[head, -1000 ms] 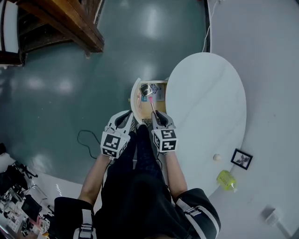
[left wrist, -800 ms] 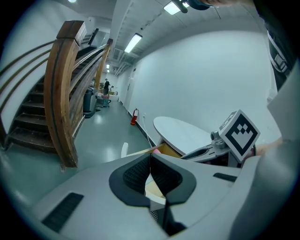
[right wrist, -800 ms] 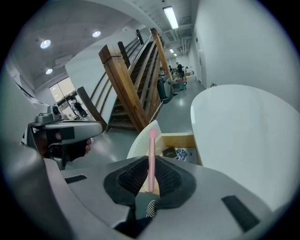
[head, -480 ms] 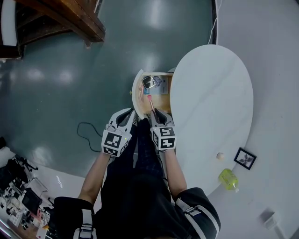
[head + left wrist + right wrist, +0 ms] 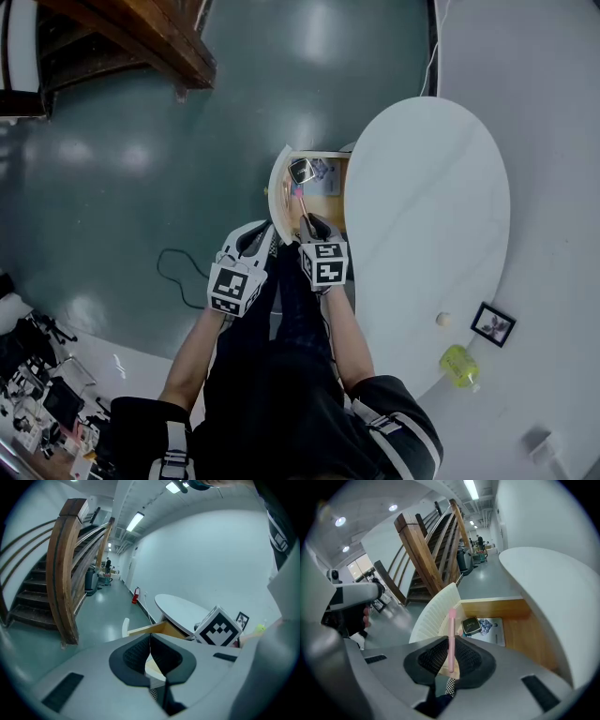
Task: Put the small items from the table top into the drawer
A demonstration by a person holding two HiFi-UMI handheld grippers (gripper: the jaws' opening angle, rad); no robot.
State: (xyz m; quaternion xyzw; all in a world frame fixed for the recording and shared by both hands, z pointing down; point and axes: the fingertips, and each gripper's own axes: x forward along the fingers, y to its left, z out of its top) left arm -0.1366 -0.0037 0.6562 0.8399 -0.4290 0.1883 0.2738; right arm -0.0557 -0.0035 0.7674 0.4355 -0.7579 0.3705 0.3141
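Observation:
The open wooden drawer (image 5: 277, 192) sticks out from the left side of the white oval table (image 5: 431, 197). Inside lie a dark compact case (image 5: 471, 626) and a printed card (image 5: 491, 630). My right gripper (image 5: 307, 221) is shut on a thin pink stick (image 5: 451, 637), whose tip points over the drawer's near end, just inside its ribbed white front (image 5: 431, 613). My left gripper (image 5: 260, 236) hangs beside it, left of the drawer, jaws together with nothing between them (image 5: 150, 654). On the table's near end lie a small pale ball (image 5: 442, 319), a framed picture (image 5: 493, 324) and a yellow-green bottle (image 5: 457, 364).
A wooden staircase (image 5: 141, 42) rises at the far left over the green floor. A black cable (image 5: 173, 272) lies on the floor left of my arms. Clutter sits at the lower left corner (image 5: 37, 394).
My right gripper has sunk toward the open drawer with the pink stick still in it. The left gripper has dropped a little and then kept still.

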